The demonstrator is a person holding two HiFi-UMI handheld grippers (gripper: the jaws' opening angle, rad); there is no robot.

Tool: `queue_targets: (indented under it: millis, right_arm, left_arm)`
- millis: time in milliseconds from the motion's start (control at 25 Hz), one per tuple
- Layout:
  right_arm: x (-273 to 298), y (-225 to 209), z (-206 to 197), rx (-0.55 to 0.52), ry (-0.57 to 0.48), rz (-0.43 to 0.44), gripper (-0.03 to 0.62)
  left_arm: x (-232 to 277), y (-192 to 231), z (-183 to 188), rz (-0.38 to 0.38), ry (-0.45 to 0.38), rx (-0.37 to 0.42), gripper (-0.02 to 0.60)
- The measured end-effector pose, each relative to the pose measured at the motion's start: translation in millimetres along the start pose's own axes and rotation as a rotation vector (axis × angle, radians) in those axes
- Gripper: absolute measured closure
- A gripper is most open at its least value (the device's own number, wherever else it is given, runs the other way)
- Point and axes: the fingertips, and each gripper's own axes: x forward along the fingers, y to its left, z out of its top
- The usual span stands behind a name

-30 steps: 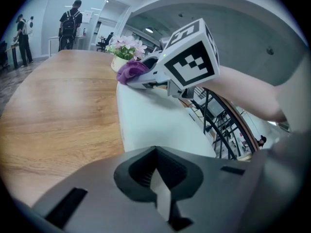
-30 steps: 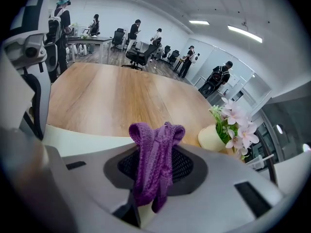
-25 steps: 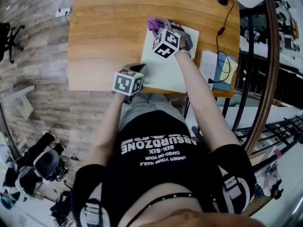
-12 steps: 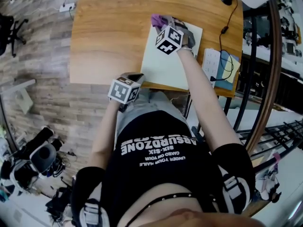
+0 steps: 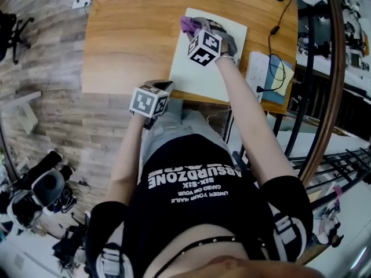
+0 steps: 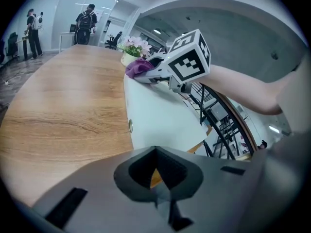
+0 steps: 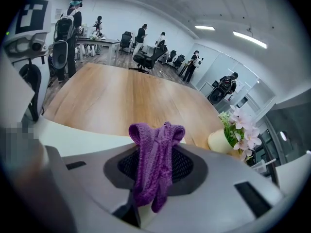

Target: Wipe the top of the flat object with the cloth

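A pale flat object (image 5: pixel 203 68) lies on the wooden table (image 5: pixel 127 39), toward the table's 4 o'clock side, with its near edge close to the table's front edge. The right gripper (image 5: pixel 196 26) reaches over it from 6 o'clock and is clenched on a purple cloth (image 5: pixel 188 23), which rests at the flat object's 11 o'clock corner. In the right gripper view the cloth (image 7: pixel 155 164) stands bunched in folds between the closed jaws of the right gripper (image 7: pixel 143 203), and its loops rise above the grey housing. Beyond it the pale sheet (image 7: pixel 87 137) runs to its edge, and the bare table (image 7: pixel 126 96) stretches away toward 12 o'clock. A small pot of pink flowers (image 7: pixel 231 132) stands at 3 o'clock of the cloth.

The left gripper (image 5: pixel 160 86) hovers at the table's front edge, just beside the flat object's 7 o'clock corner; whether it touches the sheet cannot be told. In the left gripper view the jaws of the left gripper (image 6: pixel 163 198) are pressed together with nothing between them. From there the flat object (image 6: pixel 155 120) extends toward 12 o'clock, and the right gripper's marker cube (image 6: pixel 189 57) and the cloth (image 6: pixel 138 68) show at its far end, with the flower pot (image 6: pixel 131 50) just behind.

At 3 o'clock of the flat object, in the head view, a white power strip (image 5: pixel 254 68) lies on the table with a black cable (image 5: pixel 275 33) looping over it.
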Motion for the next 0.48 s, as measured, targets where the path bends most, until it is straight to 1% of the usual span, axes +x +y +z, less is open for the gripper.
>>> queue_targets:
  millis: [200,480]
  right_arm:
    - [-9.1,28.1,1.8,-0.033,-0.013,0.013,0.476]
    - [-25.4,64.0,3.9,-0.032,-0.050,0.034,0.476]
  left_arm:
    - [1.7,2.1,-0.4,0.017,-0.020,-0.026,0.577]
    - [2.1,3.6,1.2,0.022,-0.046,-0.054,0.578]
